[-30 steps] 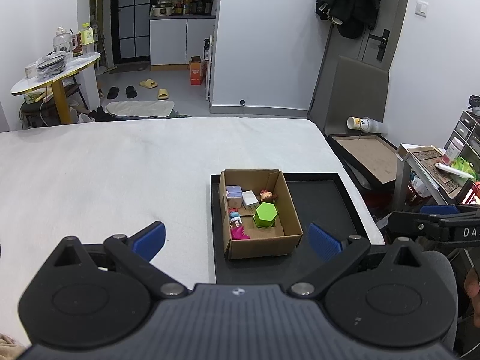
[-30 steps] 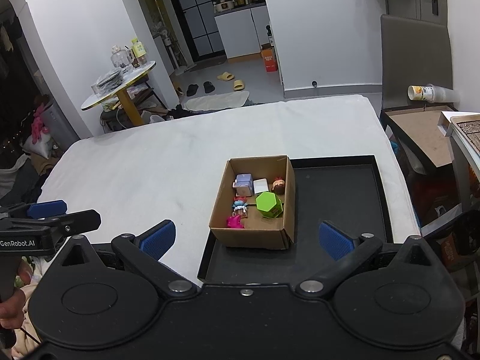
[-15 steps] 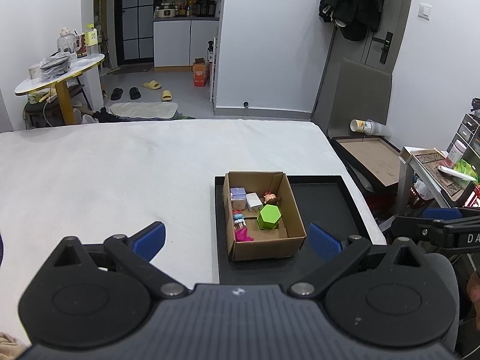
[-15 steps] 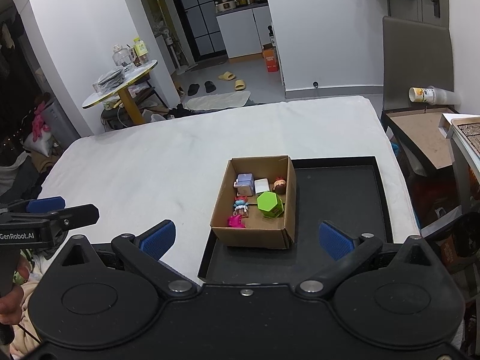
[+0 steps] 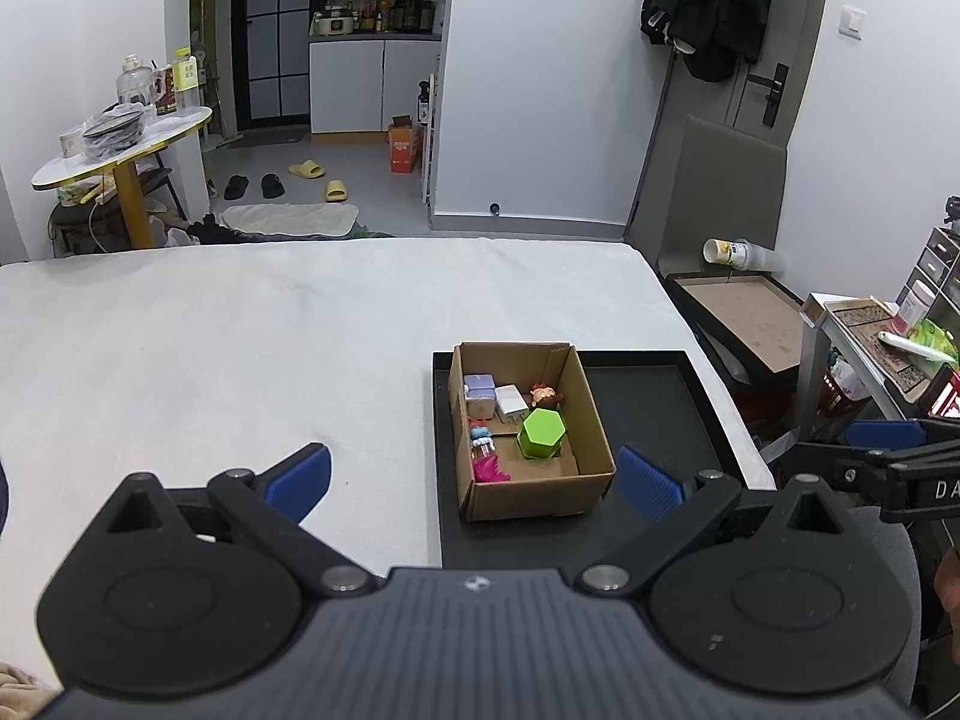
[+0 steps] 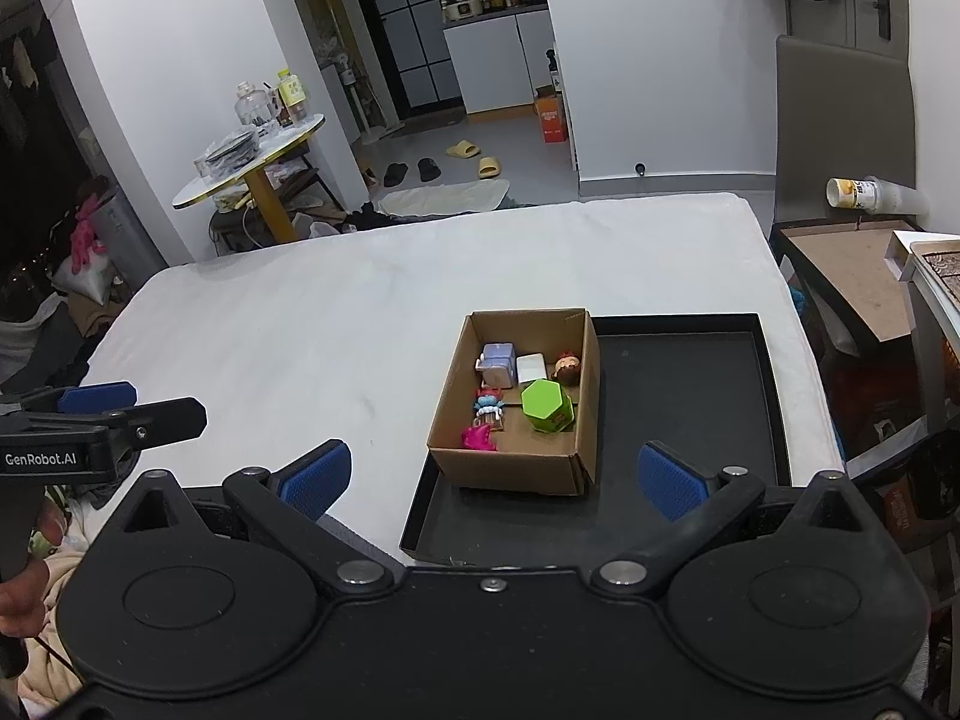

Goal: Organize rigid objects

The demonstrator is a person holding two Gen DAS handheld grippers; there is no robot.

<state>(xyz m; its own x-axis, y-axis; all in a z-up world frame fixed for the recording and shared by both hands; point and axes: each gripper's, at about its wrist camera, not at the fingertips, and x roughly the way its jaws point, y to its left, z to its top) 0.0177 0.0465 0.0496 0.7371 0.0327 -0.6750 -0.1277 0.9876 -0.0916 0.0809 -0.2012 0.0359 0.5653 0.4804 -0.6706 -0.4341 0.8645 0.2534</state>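
Observation:
An open cardboard box (image 5: pixel 591 420) (image 6: pixel 447 396) stands on the left part of a black tray (image 5: pixel 666 396) (image 6: pixel 690 396) on a white bed. Inside lie a green hexagonal box (image 5: pixel 540 432) (image 6: pixel 545 405), a lilac box (image 5: pixel 480 393) (image 6: pixel 499 363), a white cube (image 5: pixel 511 401) (image 6: pixel 531 367), a small brown-haired figure (image 5: pixel 545 397) (image 6: pixel 567 367), a blue-haired doll (image 5: pixel 480 435) (image 6: pixel 491 405) and a pink toy (image 5: pixel 489 471) (image 6: pixel 478 438). My left gripper (image 5: pixel 474 480) and my right gripper (image 6: pixel 492 477) are open and empty, held back above the near edge.
The white bed (image 5: pixel 240 348) stretches left of the tray. A wooden tray on a stand (image 5: pixel 738 312) and a cluttered shelf (image 5: pixel 888 336) stand to the right. A round side table (image 5: pixel 120 138) is at the far left. The floor beyond holds slippers.
Both grippers have drifted slightly; the left view has shifted a little so the box sits slightly further right. Nothing was taken hold of or let go.

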